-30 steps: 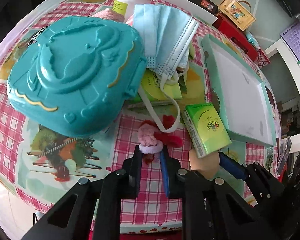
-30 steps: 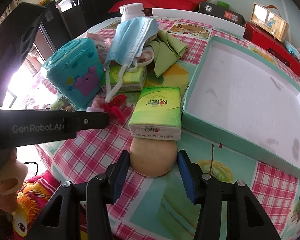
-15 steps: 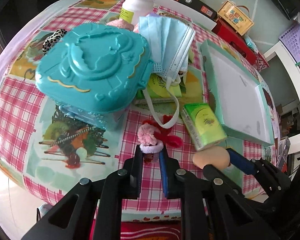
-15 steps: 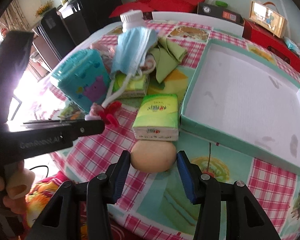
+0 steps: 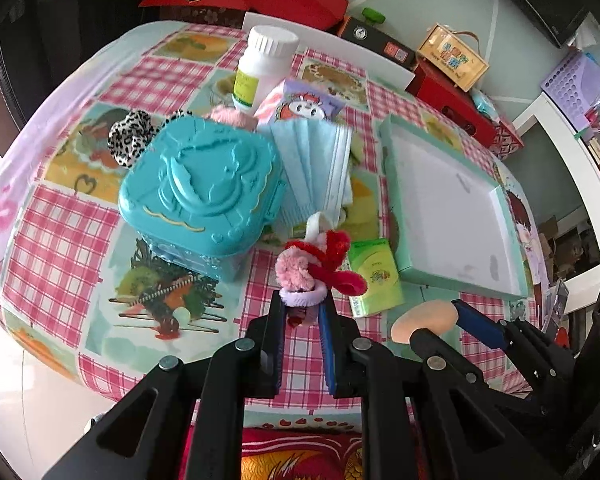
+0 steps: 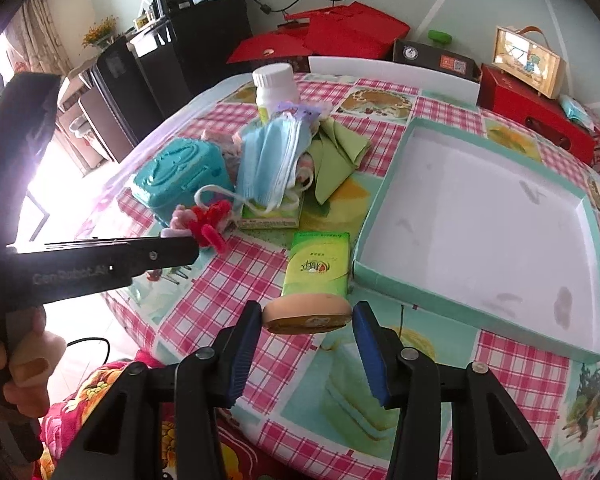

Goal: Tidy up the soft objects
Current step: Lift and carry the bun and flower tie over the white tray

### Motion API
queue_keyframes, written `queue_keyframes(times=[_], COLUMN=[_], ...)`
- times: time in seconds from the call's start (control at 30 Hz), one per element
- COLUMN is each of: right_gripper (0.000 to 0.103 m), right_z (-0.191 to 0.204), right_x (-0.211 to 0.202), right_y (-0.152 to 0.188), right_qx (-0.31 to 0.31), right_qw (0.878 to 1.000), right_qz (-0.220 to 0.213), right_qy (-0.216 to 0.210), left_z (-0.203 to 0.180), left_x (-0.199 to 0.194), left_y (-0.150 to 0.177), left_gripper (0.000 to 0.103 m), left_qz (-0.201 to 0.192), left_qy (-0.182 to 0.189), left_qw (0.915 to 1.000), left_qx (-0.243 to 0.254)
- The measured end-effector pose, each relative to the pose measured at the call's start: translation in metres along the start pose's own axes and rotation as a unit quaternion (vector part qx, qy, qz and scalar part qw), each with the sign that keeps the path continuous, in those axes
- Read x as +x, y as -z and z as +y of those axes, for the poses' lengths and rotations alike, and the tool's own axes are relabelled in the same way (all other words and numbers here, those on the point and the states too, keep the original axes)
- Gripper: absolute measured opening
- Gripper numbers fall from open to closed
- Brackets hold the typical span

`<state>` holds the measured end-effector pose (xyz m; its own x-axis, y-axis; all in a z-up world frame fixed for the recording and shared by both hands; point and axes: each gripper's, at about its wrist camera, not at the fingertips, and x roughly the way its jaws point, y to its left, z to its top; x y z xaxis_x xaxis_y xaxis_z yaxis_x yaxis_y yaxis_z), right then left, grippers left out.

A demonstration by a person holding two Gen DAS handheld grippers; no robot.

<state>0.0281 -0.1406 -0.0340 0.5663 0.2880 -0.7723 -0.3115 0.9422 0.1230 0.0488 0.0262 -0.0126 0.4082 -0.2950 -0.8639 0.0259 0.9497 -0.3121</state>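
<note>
Left hand-held gripper is clamped on a fuzzy pink, red and lilac hair tie, holding it above the pink checked table. Right hand-held gripper grips a round peach-coloured sponge puff by its 2 sides, clear of the cloth, just in front of a green tissue pack. The shallow mint-green tray sits at right.

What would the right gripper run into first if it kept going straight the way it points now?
Probably the green tissue pack, lying on the table directly ahead of the sponge that the right gripper holds. Depth is hard to judge.
</note>
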Motion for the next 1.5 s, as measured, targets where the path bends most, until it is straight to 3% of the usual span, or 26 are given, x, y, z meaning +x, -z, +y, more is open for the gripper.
queue_keyframes(times=[0.6,0.87,1.1,1.27,1.5], right_gripper=[0.050,0.050,0.050,0.050,0.050], right_z=[-0.009,-0.023,-0.077,-0.131,-0.183], right_x=[-0.029,-0.038,-0.052,-0.066,-0.080], right_y=[-0.008,-0.012,-0.009,0.000,0.012], right_qx=[0.013,0.027,0.087,0.159,0.215], right_qw=[0.999,0.998,0.991,0.977,0.961], right_qz=[-0.038,-0.053,-0.070,-0.074,-0.078], right_qy=[0.005,0.018,0.075,0.122,0.155], left_z=[-0.007,-0.019,-0.043,-0.071,-0.112], left_x=[-0.060,-0.055,-0.046,-0.032,-0.001], left_y=[-0.017,-0.018,-0.023,-0.030,-0.037], left_gripper=[0.016,0.016,0.016,0.016,0.017], left_qz=[-0.074,-0.069,-0.070,-0.065,-0.041], left_qy=[0.026,0.025,0.026,0.028,0.031], left_qw=[0.9969,0.9971,0.9962,0.9947,0.9921], left_qx=[0.005,0.019,0.045,0.074,0.115])
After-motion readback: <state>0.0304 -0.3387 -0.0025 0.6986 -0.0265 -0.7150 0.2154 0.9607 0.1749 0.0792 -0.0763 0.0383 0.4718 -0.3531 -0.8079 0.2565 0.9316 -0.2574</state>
